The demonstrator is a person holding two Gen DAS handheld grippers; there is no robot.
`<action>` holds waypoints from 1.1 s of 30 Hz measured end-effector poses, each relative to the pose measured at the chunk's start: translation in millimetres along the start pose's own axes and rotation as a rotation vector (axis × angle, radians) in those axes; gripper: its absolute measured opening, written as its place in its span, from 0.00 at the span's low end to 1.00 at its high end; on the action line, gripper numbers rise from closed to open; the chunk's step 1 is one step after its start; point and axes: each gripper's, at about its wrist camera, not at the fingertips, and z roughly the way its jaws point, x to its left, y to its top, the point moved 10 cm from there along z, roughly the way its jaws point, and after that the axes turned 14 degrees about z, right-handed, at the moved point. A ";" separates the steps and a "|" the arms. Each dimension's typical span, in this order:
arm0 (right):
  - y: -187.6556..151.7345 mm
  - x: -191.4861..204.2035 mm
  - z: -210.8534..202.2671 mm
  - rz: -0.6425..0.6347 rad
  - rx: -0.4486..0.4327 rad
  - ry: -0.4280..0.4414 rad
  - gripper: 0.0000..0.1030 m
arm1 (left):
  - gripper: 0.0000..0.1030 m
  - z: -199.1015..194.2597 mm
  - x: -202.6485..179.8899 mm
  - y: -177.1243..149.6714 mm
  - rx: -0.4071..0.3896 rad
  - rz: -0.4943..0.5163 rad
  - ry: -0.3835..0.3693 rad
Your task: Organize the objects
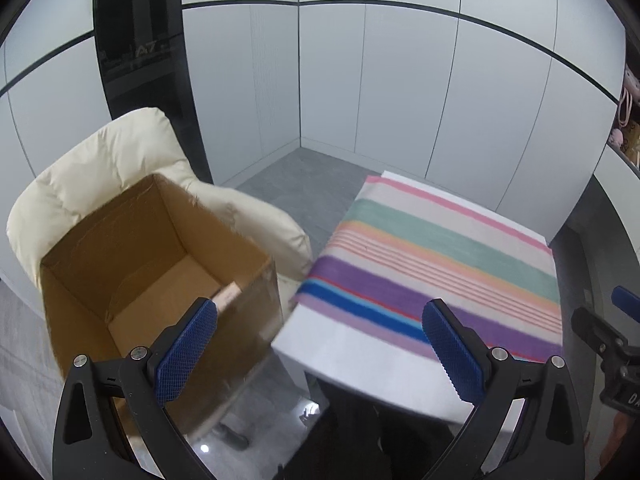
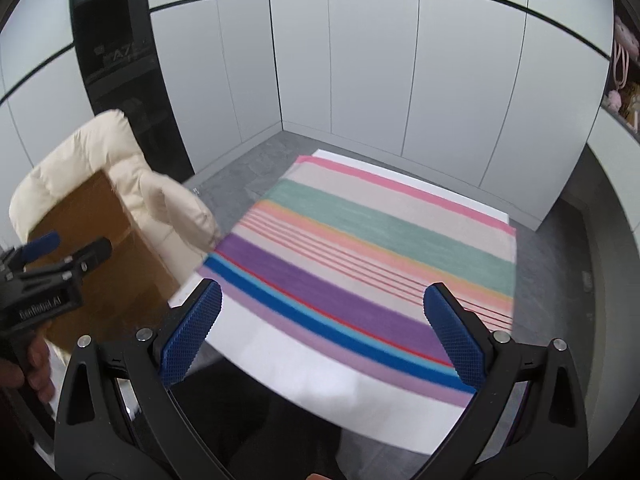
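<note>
A: Well, what is seen around the two grippers?

B: A cardboard box point(image 1: 156, 264) is seen open-topped on a cream chair point(image 1: 100, 160), to the left. A table point(image 1: 360, 364) is covered by a striped cloth point(image 1: 436, 256), to the right of the box. White wall panels are seen at the far side, and grey floor between.

A: How are the claws held?

B: The left gripper point(image 1: 320, 344) is spread wide, nothing between its pads; it is held over the gap between box and table. The right gripper point(image 2: 320, 332) is likewise spread and empty, over the near edge of the cloth.

A: Is anything blocked?

B: The box's near wall is partly hidden by the left finger point(image 1: 186, 350). A small pale object point(image 1: 227, 295) is seen inside the box by that wall; what it is cannot be told.

A: What is shown by one view only?

B: The box's inside is shown only by the left wrist view. In the right wrist view only its outer side is seen, with the left gripper point(image 2: 60, 254) and a hand point(image 2: 28, 368) in front. The cloth is blurred in both.
</note>
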 end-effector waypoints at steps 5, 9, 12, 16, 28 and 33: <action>-25.3 -9.7 -28.7 -0.012 -0.001 0.008 1.00 | 1.00 -21.8 -26.5 -23.1 0.015 0.037 -0.028; -38.6 -14.1 -42.9 -0.008 0.004 0.020 0.99 | 1.00 -30.6 -41.6 -35.8 0.034 0.078 -0.021; -46.9 -14.9 -44.5 0.021 0.030 0.040 0.99 | 1.00 -37.5 -48.7 -38.5 0.025 0.096 -0.012; -53.3 -19.4 -36.8 0.043 0.064 0.040 0.99 | 1.00 -41.1 -53.3 -42.5 0.030 0.100 -0.004; -57.8 -29.4 -10.4 0.066 0.124 0.000 0.99 | 1.00 -24.4 -56.0 -44.4 0.064 0.095 -0.008; -61.2 -21.7 -3.3 0.060 0.144 0.008 0.99 | 1.00 -19.5 -56.3 -48.9 0.090 0.097 -0.005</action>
